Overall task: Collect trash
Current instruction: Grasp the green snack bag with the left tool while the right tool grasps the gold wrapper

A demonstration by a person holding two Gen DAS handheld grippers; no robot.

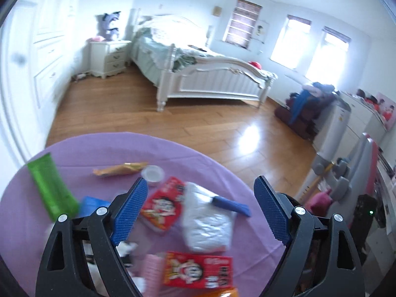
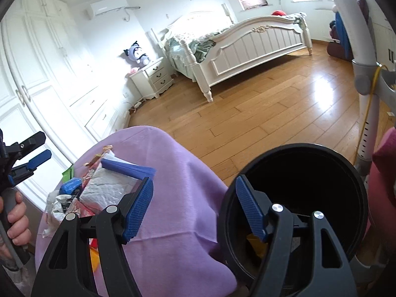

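Both tools spread, empty: left tool (image 1: 200, 208), right tool (image 2: 194, 209); bin (image 2: 346, 170) interior dark, contents unclear.

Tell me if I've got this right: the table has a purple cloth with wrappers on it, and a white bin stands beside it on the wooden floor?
Not quite: the bin is black, not white, as the right wrist view shows. The rest holds: the purple cloth covers the table, wrappers lie on it, and the bin stands beside it on the wooden floor.

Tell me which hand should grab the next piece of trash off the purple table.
Left, probably. The left gripper hangs open and empty right above the red snack packet and silver pouch on the purple table. The right gripper is open too, but sits between table edge and black bin.
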